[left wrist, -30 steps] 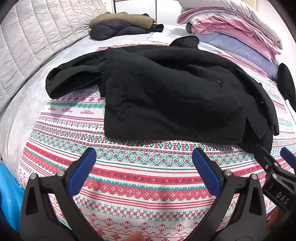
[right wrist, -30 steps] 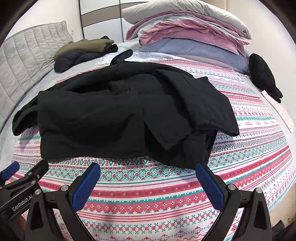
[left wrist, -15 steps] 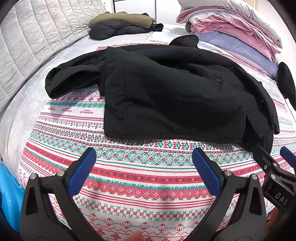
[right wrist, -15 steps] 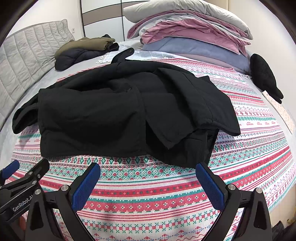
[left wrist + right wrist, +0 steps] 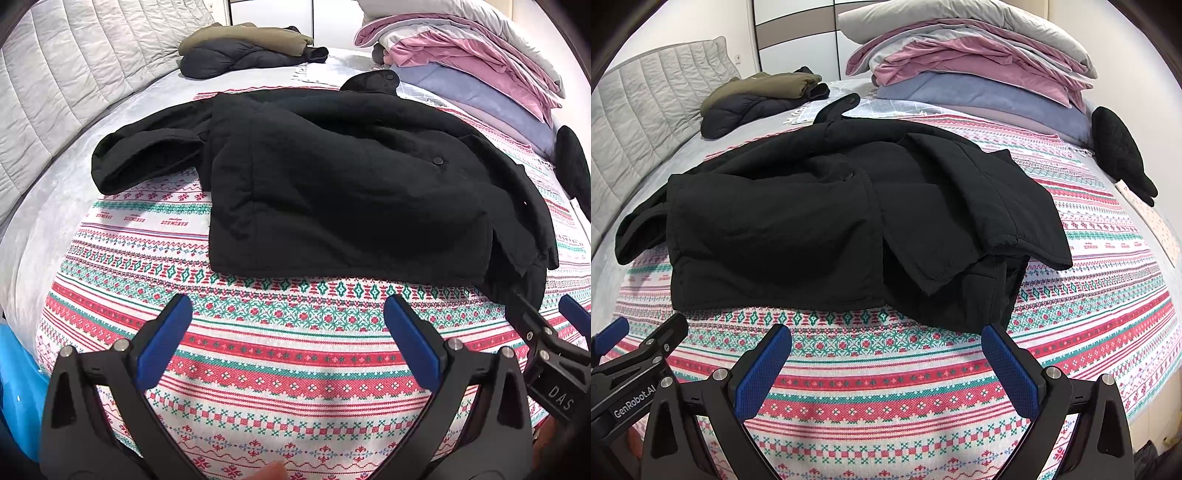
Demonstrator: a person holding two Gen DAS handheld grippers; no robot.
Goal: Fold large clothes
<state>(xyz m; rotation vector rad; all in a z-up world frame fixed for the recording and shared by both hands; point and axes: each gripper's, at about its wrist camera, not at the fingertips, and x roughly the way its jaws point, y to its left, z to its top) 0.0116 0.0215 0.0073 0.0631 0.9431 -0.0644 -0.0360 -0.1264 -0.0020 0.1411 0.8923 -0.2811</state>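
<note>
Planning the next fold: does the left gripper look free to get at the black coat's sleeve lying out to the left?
Probably yes. The left gripper is open and empty, and only bare patterned blanket separates it from the sleeve.

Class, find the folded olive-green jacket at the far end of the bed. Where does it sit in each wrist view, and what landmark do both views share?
Left wrist view: the olive jacket lies top centre, on a dark puffer jacket.
Right wrist view: the olive jacket lies upper left, on the same puffer.
Shared landmark: the pile of pink bedding to its right.
</note>
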